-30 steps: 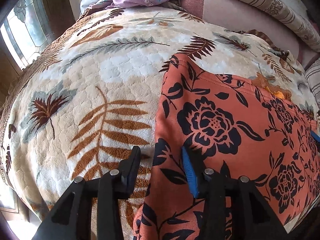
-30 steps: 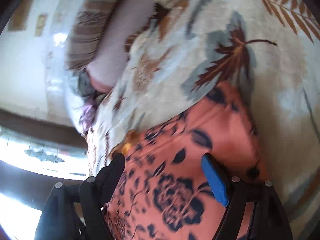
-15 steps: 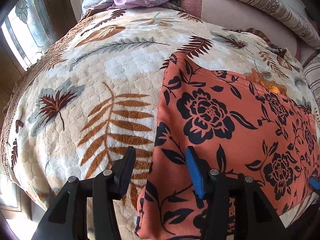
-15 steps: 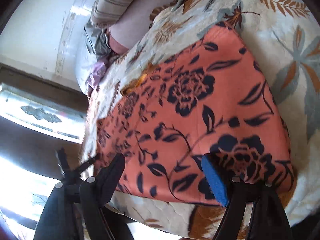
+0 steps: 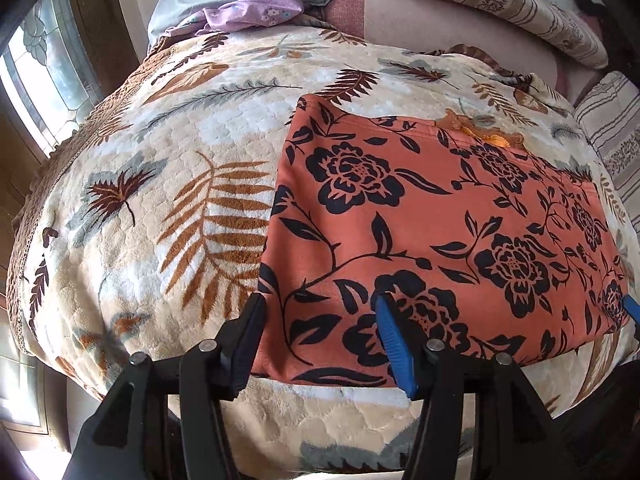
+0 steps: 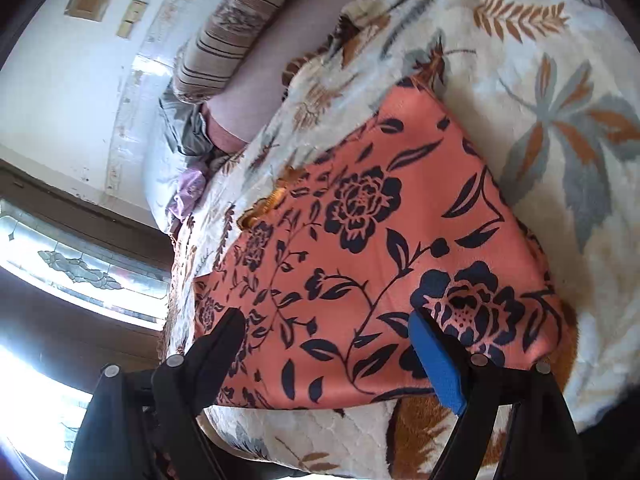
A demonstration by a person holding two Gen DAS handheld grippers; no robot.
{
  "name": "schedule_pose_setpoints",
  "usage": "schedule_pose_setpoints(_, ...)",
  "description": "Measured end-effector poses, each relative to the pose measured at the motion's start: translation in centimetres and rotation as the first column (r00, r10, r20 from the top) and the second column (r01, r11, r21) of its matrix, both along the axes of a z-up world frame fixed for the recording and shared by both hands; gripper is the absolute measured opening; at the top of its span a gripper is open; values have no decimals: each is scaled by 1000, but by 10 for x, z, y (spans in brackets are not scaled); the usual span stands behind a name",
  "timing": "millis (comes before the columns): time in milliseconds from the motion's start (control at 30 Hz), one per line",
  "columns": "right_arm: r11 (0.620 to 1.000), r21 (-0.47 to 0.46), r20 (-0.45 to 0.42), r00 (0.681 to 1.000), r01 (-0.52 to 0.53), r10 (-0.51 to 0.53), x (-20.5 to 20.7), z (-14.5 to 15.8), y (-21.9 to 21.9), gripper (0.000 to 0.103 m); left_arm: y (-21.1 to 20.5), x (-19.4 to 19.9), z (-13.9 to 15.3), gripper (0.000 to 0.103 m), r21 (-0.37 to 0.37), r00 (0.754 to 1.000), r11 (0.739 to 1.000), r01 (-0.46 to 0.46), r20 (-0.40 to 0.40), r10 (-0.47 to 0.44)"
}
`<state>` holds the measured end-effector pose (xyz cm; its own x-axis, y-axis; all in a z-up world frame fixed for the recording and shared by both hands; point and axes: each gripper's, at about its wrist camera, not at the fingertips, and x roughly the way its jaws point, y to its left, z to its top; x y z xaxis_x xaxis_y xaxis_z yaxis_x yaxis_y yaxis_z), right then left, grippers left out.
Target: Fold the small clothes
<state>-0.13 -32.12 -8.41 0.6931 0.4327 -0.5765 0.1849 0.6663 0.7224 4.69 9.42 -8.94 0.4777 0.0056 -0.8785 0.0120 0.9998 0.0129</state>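
Open leaf-print blanket [image 5: 152, 184] left of the folded orange floral garment [image 5: 440, 216] leaves a wide bare approach. Far edge blocked by a striped bolster [image 5: 500, 4] and heaped lilac and grey cloth [image 5: 256, 10]; a striped cushion [image 5: 612, 128] bounds the right side.

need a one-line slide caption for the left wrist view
Left gripper, jaws opening and empty, over a folded orange floral garment lying flat on a leaf-print blanket.

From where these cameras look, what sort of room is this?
Most likely a bedroom: a bed covered by a leaf-patterned blanket, striped pillows at its head, and a window beside it. An orange flowered garment lies folded on top.
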Motion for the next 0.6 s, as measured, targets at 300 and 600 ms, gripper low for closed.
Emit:
schedule_pose_setpoints(300,987,129,-122,989,98,-82,-45,-43,-11,86,-44,3,-5,59,-4,997,997,75,-18,-75)
schedule_pose_setpoints(600,969,152,-114,977,195,-179,-26,-50,-35,86,-59,4,-5,59,-8,996,996,90,-23,-90)
